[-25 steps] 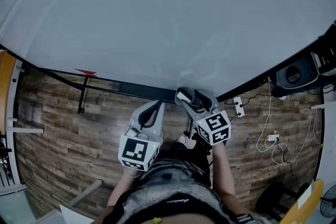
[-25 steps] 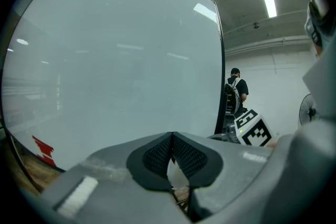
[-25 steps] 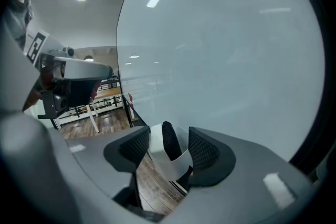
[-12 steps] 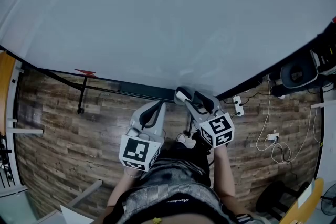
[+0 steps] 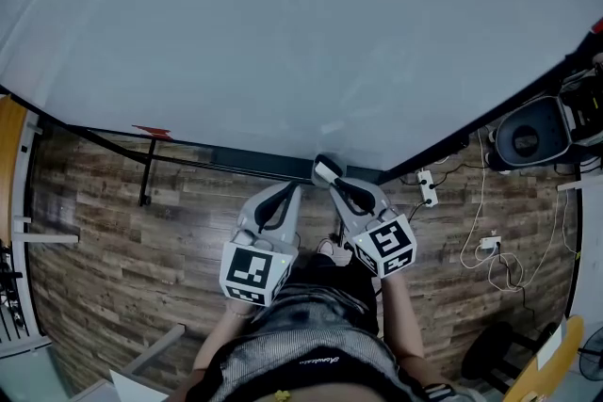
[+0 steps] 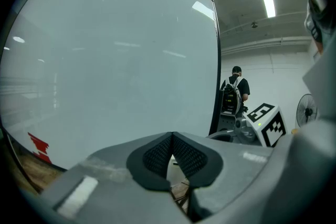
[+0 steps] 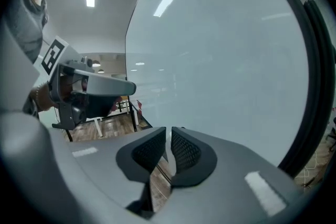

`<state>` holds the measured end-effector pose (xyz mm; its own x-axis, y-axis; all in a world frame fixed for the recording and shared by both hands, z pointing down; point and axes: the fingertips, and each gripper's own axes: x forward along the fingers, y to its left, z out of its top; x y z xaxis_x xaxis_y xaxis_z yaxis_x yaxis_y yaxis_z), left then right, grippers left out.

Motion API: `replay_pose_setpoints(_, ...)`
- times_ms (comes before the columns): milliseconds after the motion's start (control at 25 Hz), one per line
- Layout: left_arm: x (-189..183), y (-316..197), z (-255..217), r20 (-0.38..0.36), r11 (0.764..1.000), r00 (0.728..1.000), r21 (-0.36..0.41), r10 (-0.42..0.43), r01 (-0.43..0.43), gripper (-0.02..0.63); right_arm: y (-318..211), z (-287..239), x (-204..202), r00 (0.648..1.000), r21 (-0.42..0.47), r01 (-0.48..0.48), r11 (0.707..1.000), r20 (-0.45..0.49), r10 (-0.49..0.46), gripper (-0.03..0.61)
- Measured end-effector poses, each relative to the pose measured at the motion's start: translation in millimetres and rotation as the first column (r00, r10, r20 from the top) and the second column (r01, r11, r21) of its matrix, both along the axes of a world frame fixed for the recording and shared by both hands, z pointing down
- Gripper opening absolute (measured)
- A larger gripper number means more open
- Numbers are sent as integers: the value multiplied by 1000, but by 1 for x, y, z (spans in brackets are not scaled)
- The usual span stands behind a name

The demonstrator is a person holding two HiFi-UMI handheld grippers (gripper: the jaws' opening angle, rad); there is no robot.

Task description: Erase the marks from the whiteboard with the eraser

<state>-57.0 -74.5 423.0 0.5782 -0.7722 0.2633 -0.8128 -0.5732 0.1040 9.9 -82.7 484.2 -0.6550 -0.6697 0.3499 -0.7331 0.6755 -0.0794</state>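
The large whiteboard (image 5: 301,33) fills the upper head view and looks wiped, apart from a small red mark (image 5: 154,131) near its lower left edge; the mark also appears low on the left in the left gripper view (image 6: 39,145). My left gripper (image 5: 283,189) points at the board's bottom edge, its pads (image 6: 157,152) closed together and empty. My right gripper (image 5: 330,176) is beside it. Its jaws have just been closing, and only a narrow slit (image 7: 168,136) remains with nothing between the pads. A small white-and-black piece (image 5: 325,169) sits at its tips; I cannot tell whether it is the eraser.
A dark ledge (image 5: 245,163) runs under the board, with a stand leg (image 5: 146,169) on the wooden floor (image 5: 122,231). A power strip (image 5: 429,191), loose cables (image 5: 490,254) and a round black device (image 5: 528,136) lie to the right. A person with a backpack (image 6: 233,94) stands far off.
In the head view the right gripper's spread fingers have drawn together, and its marker cube has slid slightly toward my body. The left gripper has stayed where it was.
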Motion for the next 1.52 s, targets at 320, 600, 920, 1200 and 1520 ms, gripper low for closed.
replay_pose_setpoints(320,5,4,1,-19,1000,1000,3,0,0,0,16,-40,-17,995,121,16,993,96,-27,3)
replay_pose_setpoints(600,11,8,-11,-28,998,999,53,23,-22,0,23,-82,-30,991,199,4,980,131,-31,3)
replay_pose_setpoints(920,12,14,-42,-82,995,997,101,-5,13,0,24,-115,-28,988,260,-39,965,156,-2,3)
replay_pose_setpoints(1200,10,20,-68,-74,983,997,186,17,-3,0,27,-144,-29,983,309,-48,950,186,-11,3)
replay_pose_setpoints(1520,12,23,-82,-68,975,997,224,22,-7,0,30,-167,-33,978,375,-50,926,205,-30,2)
